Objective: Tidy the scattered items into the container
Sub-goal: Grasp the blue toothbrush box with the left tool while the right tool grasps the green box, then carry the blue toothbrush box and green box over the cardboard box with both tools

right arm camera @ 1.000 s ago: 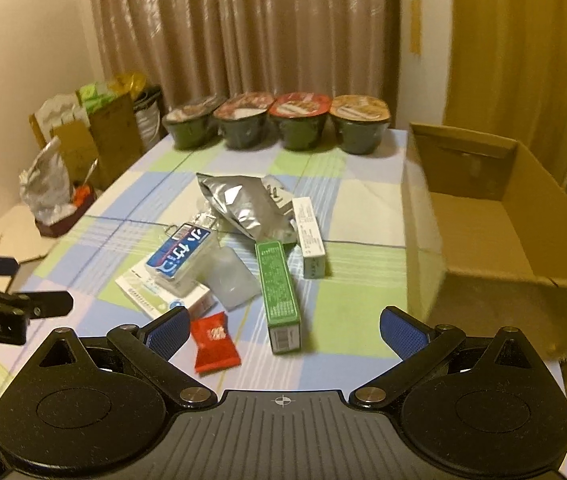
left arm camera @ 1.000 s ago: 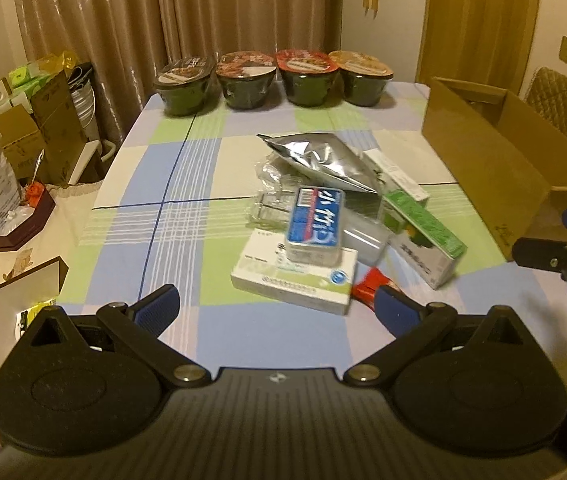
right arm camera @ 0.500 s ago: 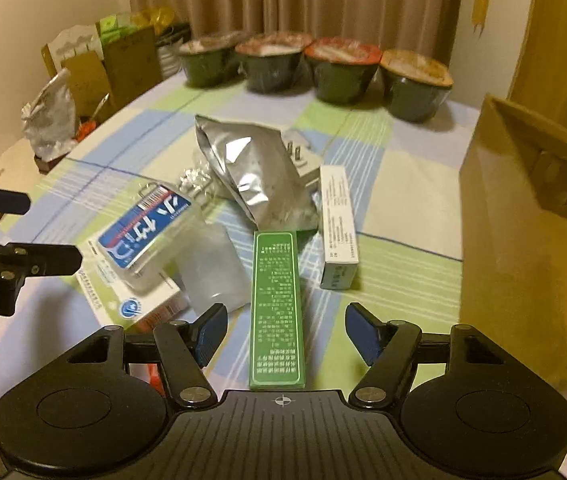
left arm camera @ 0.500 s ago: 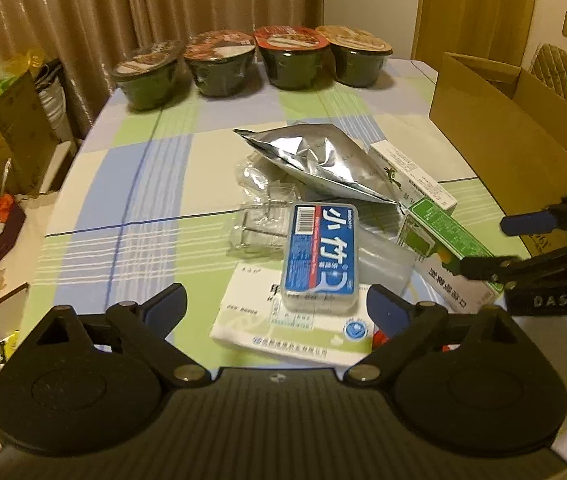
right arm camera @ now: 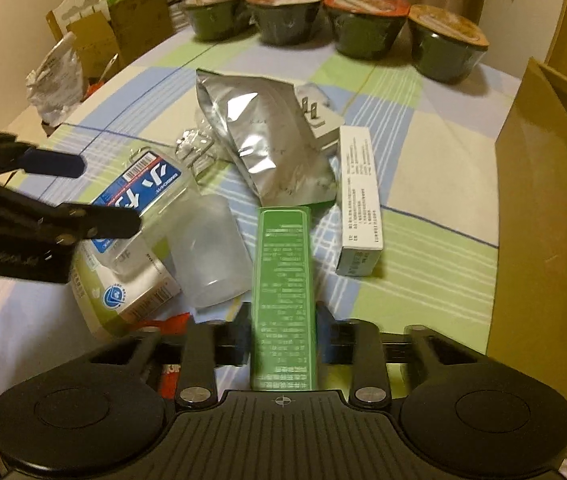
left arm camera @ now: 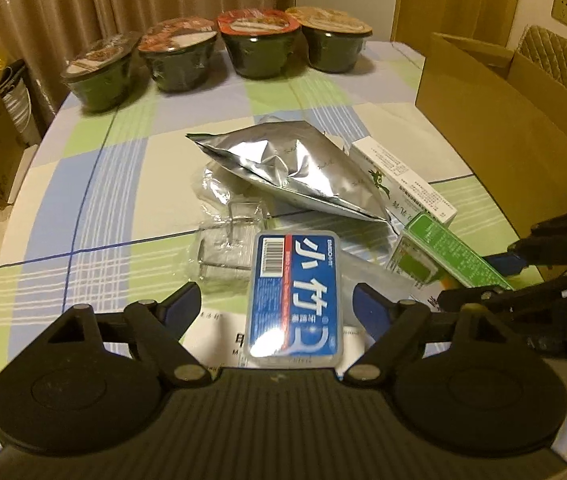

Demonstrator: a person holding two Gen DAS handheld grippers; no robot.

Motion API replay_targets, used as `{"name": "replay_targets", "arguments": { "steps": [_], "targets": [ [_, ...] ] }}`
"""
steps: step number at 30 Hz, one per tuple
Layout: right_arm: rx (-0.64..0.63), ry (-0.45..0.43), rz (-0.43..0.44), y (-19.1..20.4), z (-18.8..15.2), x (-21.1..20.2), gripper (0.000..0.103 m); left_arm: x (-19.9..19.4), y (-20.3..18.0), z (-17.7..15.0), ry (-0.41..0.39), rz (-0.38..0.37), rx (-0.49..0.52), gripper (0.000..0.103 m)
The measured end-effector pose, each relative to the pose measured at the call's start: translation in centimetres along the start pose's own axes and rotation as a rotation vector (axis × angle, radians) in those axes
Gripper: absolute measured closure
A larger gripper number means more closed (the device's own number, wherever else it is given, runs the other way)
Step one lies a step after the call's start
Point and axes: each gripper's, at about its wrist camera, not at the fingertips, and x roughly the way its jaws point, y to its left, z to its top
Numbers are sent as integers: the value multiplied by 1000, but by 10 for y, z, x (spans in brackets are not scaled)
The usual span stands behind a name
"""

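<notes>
My right gripper [right arm camera: 283,336] is shut on a long green box [right arm camera: 283,280], its fingers pressed against both long sides near the close end. The left wrist view shows the same green box [left arm camera: 443,256] low over the table. My left gripper [left arm camera: 277,304] is open, with a clear case bearing a blue label [left arm camera: 293,296] between its fingers, apart from both. That case rests on a white and green flat box [right arm camera: 131,292]. The open cardboard box [left arm camera: 503,120] stands on the table's right side.
A silver foil pouch [left arm camera: 295,172], a white carton [left arm camera: 403,184], a frosted plastic tub [right arm camera: 211,256], a red sachet [right arm camera: 167,324] and clear wrapping [left arm camera: 227,236] lie mid-table. Several noodle bowls [left arm camera: 259,40] line the far edge. Bags and boxes [right arm camera: 83,40] sit beyond the left edge.
Both grippers came forward and down into the pile. My right fingers closed from wide apart onto the green box. The left gripper now straddles the blue-labelled case.
</notes>
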Motion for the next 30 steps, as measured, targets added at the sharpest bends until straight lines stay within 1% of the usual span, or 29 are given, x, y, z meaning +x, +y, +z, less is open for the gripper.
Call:
{"name": "replay_targets", "arguments": {
  "steps": [4,5,6,7,11,16,21,25,27,30],
  "targets": [
    [15,-8,5,-2,-1,-2,70,12,0,5,31,-18,10,35],
    [20,-10,7,-1,-2,-3,70,14,0,5,37,-22,14,39],
    [24,-10,9,-1,-3,-4,70,16,-1,5,44,-30,20,46],
    [27,-10,12,-1,-4,-5,70,17,-1,5,49,-36,26,51],
    [61,-10,25,-3,-11,-11,70,13,-6,0,53,-42,54,51],
    [97,-22,31,-1,-22,-24,70,-8,-13,-12,36,-45,77,51],
    [121,-25,27,4,-36,-37,70,-30,-28,-27,35,-75,94,52],
    [135,-21,10,6,-47,-47,70,-39,-37,-37,47,-97,92,52],
    [118,-9,-6,10,-53,-48,70,-42,-41,-42,54,-104,90,52],
    [87,40,-11,14,-58,-41,70,-43,-46,-47,67,-114,99,52]
  ]
}}
